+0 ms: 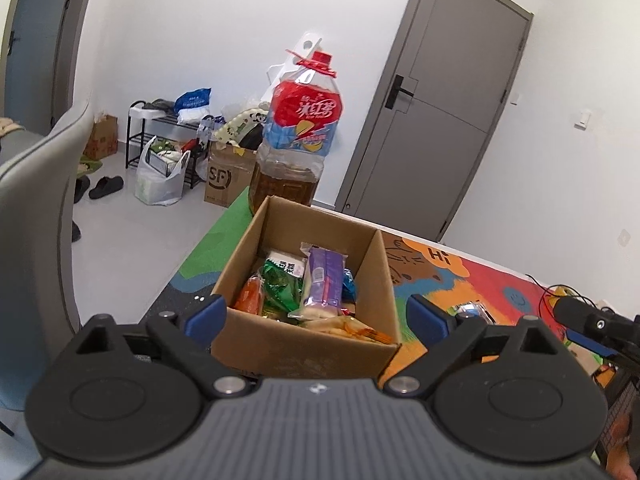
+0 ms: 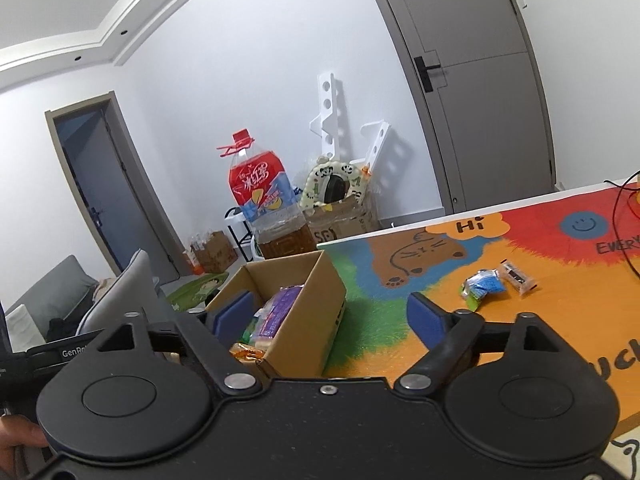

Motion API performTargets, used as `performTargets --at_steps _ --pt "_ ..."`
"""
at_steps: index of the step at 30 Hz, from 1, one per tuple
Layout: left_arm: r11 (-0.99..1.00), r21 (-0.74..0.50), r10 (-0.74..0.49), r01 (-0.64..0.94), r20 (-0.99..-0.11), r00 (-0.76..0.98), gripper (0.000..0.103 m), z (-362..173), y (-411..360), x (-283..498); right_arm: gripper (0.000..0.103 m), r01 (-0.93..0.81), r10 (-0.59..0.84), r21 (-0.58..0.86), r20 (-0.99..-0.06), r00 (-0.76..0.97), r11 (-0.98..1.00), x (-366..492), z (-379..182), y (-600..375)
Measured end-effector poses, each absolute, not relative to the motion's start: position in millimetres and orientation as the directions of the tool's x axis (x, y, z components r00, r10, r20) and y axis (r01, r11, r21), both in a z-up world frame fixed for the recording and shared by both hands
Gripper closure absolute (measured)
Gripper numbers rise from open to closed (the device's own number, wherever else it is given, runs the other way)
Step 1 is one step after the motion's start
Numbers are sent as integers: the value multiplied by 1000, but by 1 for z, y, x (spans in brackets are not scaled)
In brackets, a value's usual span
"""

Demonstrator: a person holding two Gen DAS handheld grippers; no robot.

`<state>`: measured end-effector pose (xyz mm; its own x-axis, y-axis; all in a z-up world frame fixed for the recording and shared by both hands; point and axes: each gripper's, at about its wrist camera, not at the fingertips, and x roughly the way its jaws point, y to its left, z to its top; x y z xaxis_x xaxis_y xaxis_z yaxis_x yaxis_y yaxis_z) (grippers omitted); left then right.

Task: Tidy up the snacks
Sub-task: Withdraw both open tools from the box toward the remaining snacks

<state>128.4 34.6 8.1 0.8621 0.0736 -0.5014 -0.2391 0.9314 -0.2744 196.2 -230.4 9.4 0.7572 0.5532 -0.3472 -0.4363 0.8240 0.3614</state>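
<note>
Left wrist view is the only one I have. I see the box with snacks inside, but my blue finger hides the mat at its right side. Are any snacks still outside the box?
Observer: Yes, two lie on the mat, right of the cardboard box: a blue-green packet and a dark bar in clear wrap.
Operator: Do they touch each other?
Observer: They lie side by side, very close; I cannot tell if they touch.
Operator: Is the right gripper holding something?
Observer: No. The right gripper is open, and its pads press on nothing.
</note>
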Motion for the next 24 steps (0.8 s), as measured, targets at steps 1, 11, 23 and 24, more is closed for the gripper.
performTargets --at_steps 1,11,23,24 --pt "934 -268 74 -235 -499 863 7 10 32 127 10 -435 551 362 -342 761 825 194 10 -233" --pt "949 -243 72 -201 -455 888 0 29 27 101 0 -443 550 351 -312 775 825 170 23 -248" --pt "961 -221 52 -165 -443 895 0 38 26 65 0 -425 522 316 -363 772 848 140 23 -260" --pt "963 -216 50 -161 -445 894 0 38 26 62 0 -426 523 315 -368 769 848 138 22 -261"
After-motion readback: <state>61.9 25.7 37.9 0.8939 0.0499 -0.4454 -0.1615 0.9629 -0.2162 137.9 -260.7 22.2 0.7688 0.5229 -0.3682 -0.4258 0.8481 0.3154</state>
